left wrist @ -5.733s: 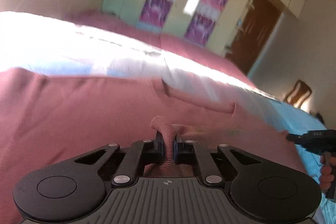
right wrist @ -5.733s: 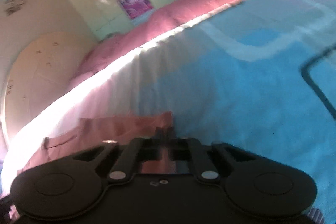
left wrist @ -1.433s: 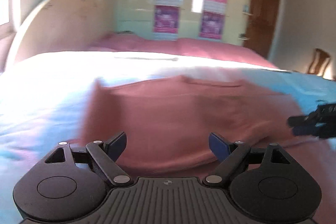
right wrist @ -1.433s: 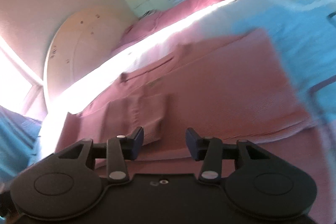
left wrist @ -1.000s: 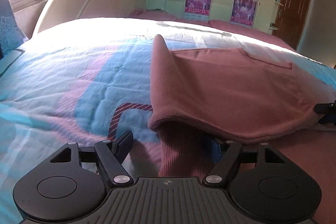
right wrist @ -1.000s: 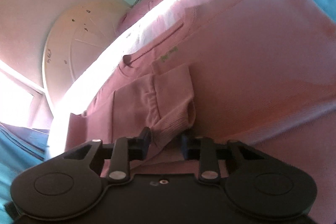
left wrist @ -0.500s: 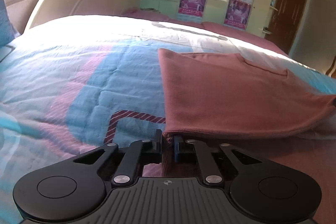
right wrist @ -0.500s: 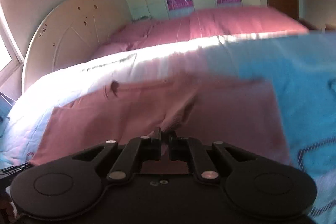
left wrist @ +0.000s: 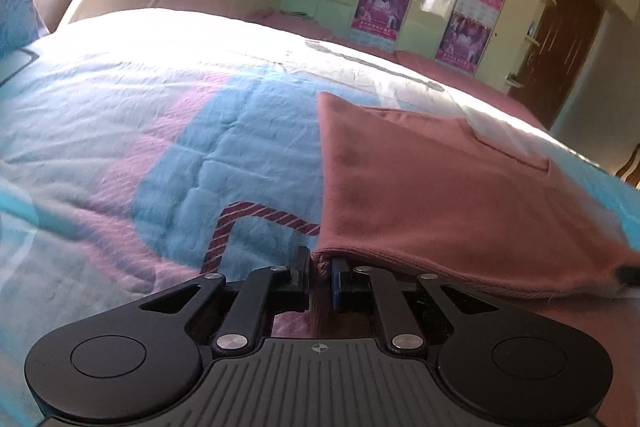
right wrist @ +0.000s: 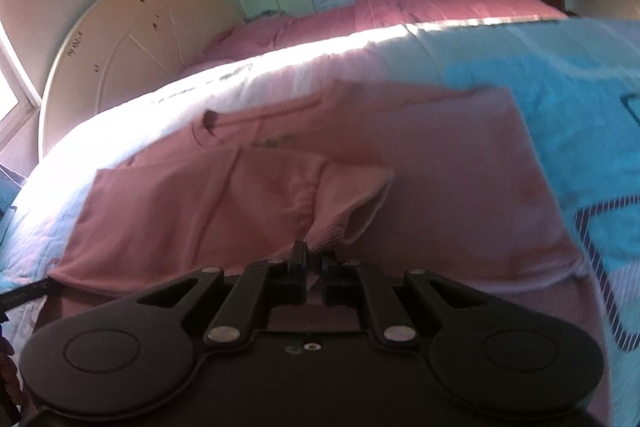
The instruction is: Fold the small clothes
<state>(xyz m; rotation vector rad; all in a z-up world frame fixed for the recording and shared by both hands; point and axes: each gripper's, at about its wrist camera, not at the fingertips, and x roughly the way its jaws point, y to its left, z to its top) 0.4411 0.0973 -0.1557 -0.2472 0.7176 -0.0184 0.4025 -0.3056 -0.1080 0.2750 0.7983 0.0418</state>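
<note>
My left gripper [left wrist: 320,267] is clamped on the near left hem corner of a pink sweater [left wrist: 432,195] lying flat on a blue and pink quilt [left wrist: 160,147]. My right gripper [right wrist: 314,263] is pinched on the cuff of a sleeve [right wrist: 344,203] already folded across the chest. I judge the sleeves tucked in, with the bottom-to-collar fold not yet made.

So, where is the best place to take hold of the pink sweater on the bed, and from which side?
Grip the pink sweater at its near ribbed hem, coming in low from the near bed edge. The hem lies thick and slightly raised off the quilt, so jaws can slide around it, as the left gripper and right gripper already do.
</note>
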